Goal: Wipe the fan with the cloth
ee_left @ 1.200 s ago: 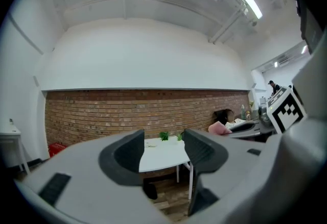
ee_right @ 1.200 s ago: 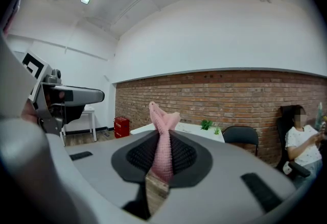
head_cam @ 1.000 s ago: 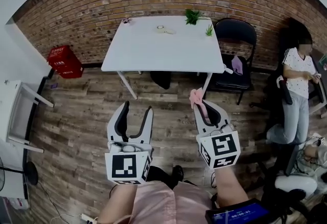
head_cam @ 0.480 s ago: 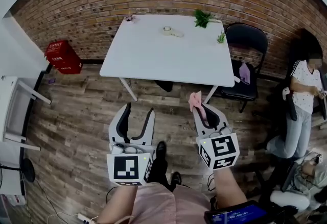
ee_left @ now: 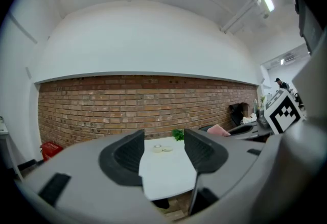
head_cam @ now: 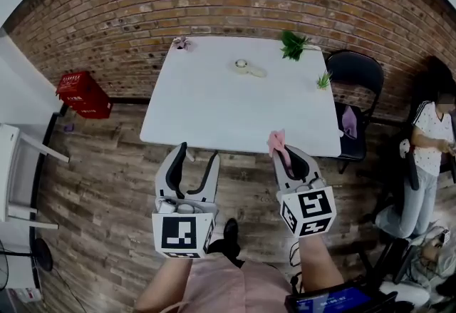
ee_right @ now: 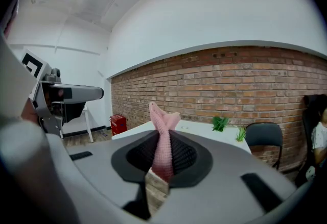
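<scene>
**Still approaching: fan untouched, cloth ready**

Nothing has been wiped yet. The fan (head_cam: 249, 68), a small pale thing, lies on the far half of the white table (head_cam: 214, 115), well away from both grippers. No contact has been made, so the whole wipe remains to be done, along with the last stretch of reach across the tabletop.

The pink cloth (head_cam: 278, 142) is pinched in the right gripper (head_cam: 288, 156), whose jaws are clamped on it, with a twisted tuft sticking out past the tips. The left gripper (head_cam: 197, 153) has its jaws parted with nothing between them, and only the table shows through the gap.

Compared with a second ago, the table has drawn much closer. Both grippers hung over the wooden floor (head_cam: 107, 183) then, well short of the table, and their tips now meet its near edge. The hold on the cloth and the left jaws' spread look unchanged.
</scene>
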